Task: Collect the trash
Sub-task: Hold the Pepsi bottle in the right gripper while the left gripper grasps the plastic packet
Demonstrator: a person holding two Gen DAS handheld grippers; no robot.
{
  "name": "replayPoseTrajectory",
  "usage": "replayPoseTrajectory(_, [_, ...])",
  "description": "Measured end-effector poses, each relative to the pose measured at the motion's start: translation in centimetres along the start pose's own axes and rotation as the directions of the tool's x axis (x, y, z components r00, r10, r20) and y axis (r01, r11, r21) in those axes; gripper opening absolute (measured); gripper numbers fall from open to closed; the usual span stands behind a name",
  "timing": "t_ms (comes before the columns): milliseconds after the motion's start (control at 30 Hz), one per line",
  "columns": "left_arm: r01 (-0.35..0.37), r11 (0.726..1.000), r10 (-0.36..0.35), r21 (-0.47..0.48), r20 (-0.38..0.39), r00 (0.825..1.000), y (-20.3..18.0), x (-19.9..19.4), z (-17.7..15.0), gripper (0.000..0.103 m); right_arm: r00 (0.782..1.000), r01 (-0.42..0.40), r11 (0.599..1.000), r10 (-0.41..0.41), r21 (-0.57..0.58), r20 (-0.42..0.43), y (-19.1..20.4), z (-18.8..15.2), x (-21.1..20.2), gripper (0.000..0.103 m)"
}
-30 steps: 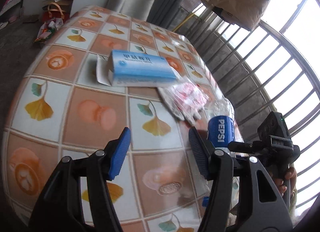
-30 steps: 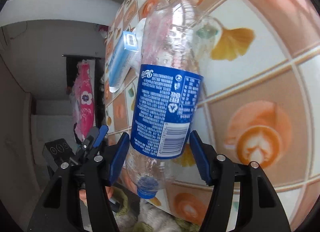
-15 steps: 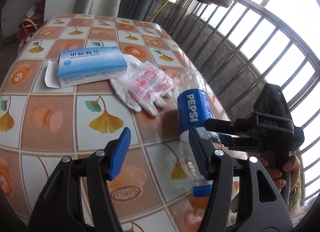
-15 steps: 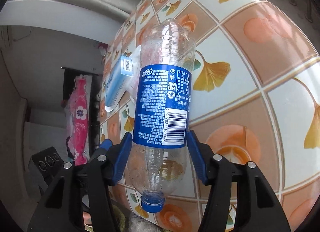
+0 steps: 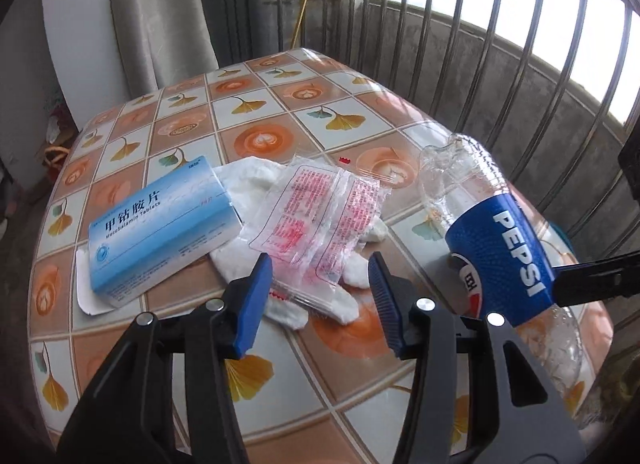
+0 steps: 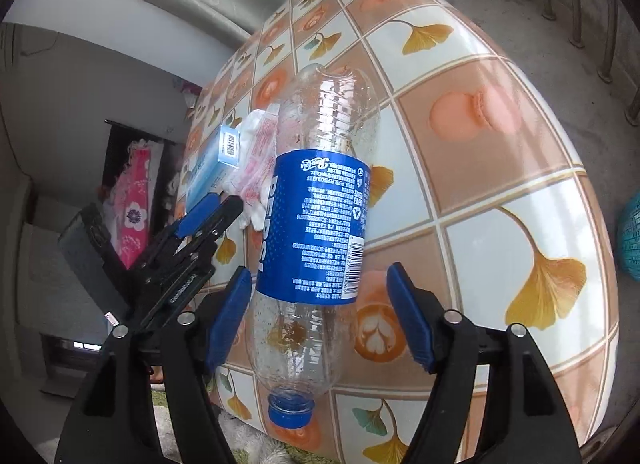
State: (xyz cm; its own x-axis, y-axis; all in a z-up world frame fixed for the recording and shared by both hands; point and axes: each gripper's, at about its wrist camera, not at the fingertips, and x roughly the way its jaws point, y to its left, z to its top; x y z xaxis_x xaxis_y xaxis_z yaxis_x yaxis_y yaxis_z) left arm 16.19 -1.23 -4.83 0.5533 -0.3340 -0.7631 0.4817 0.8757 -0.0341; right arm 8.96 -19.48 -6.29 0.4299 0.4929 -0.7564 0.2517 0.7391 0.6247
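On the table (image 5: 280,103) a clear plastic wrapper with red print (image 5: 320,223) lies on a white glove (image 5: 248,179), next to a blue tablet box (image 5: 160,223). My left gripper (image 5: 320,296) hovers at the wrapper's near edge. Its jaws are closing, with the wrapper's tip between them but no pad pressing on it. A crushed Pepsi bottle (image 6: 316,223) lies between the fingers of my right gripper (image 6: 320,316), blue cap towards me at the table's edge. Those jaws are opening, and the right pad stands clear of the bottle. The bottle (image 5: 500,256) also shows on the right in the left wrist view.
A metal railing (image 5: 480,43) runs behind and to the right of the table. A grey roll (image 5: 160,23) leans against the wall at the far left. A teal basket (image 6: 630,236) sits beyond the table's right edge. My left gripper (image 6: 216,209) is close to the bottle's left.
My left gripper has swung over to the wrapper and glove, and its jaws have narrowed. The right jaws have widened away from the bottle, which lies lower against the table.
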Motion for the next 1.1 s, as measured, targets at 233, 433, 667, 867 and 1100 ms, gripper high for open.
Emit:
replayPoseTrajectory(233, [-0.032, 0.996, 0.037, 0.081, -0.055, 0.998, -0.8, 2.2, -0.1, 0.04, 0.996, -0.055, 0.998, 0.057, 0.043, -0.065, -0.7, 0.4, 2.9, 0.072])
replayPoseTrajectory(433, [-0.024, 0.993, 0.032, 0.119, -0.066, 0.997, -1.6, 1.9, -0.5, 0.04, 0.994, -0.089, 0.994, 0.092, 0.064, -0.053, -1.7, 0.4, 2.6, 0.068])
replayPoseTrajectory(667, [-0.043, 0.992, 0.052, 0.123, -0.077, 0.996, -1.7, 2.1, -0.5, 0.022, 0.987, -0.147, 0.982, 0.153, 0.116, -0.041, -2.9, -0.1, 1.9, 0.059])
replayPoseTrajectory(867, [0.012, 1.0, -0.012, -0.007, -0.093, 0.996, 0.8, 1.5, -0.1, 0.0, 0.986, -0.159, 0.978, 0.165, 0.139, -0.036, -4.3, -0.9, 0.6, 0.059])
replayPoseTrajectory(1100, [0.093, 0.994, -0.099, -0.065, -0.101, 0.99, 1.1, -0.2, -1.3, 0.0, 0.992, -0.114, 0.988, 0.119, 0.101, -0.049, -4.2, -1.6, -0.6, 0.059])
